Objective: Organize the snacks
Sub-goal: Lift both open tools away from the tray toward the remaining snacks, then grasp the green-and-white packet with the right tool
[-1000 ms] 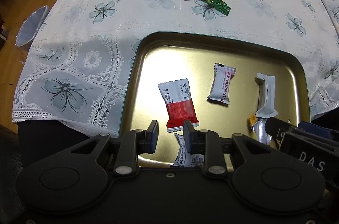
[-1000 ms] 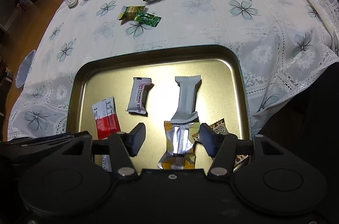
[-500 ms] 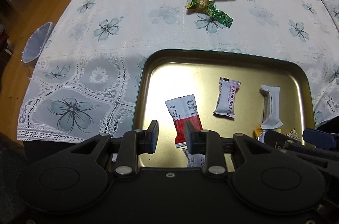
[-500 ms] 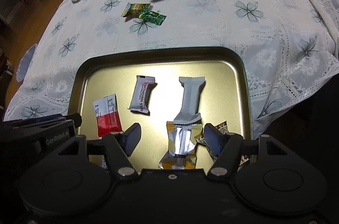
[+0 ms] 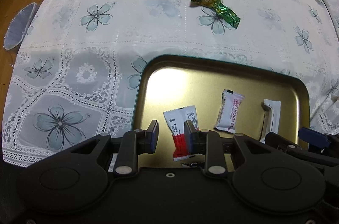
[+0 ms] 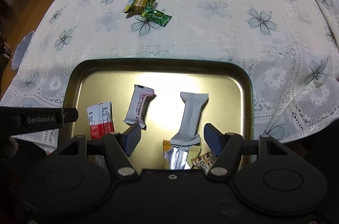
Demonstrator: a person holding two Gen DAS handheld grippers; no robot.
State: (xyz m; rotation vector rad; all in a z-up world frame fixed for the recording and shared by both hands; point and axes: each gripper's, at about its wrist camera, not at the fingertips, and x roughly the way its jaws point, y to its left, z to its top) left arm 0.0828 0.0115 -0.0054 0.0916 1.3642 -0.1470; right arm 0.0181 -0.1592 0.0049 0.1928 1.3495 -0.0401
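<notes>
- Left wrist view: my left gripper [image 5: 171, 135] hangs over the near left part of the tray [image 5: 222, 67], jaws parted by a narrow gap and holding nothing.
- The red-and-white packet [image 5: 180, 126] lies flat on the tray floor under them, partly hidden by the right-hand finger.
- To its right on the tray lie the pink bar [image 5: 229, 111] and the white bar [image 5: 272, 116]; the pink bar reads "HAWTHORN ST…", the rest cut off. The small print on the red-and-white packet is too fine to read.
- Far out on the cloth [image 5: 106, 44] three green packets [image 5: 214, 3] lie loose, well apart from the tray.
- Right wrist view: my right gripper [image 6: 172, 137] hangs over the near right part of the tray [image 6: 161, 62]. Its jaws have just been opening and stand wide, with nothing gripped; the white bar [image 6: 191, 114] and the silver packet [image 6: 180, 156] show in the gap, lying flat below.
- A brown packet [image 6: 204, 160] lies just right of the silver one.
- The left tool's arm at the left edge reads "GenRobot.AI".
- The green packets [image 6: 148, 8] lie far on the cloth, the green lettering unreadable to me.
- My judgement: six snacks lie in the tray and I am between picks. Next calls for reaching far across the cloth to the green packets and pinching one low, by its crimped end.
</notes>
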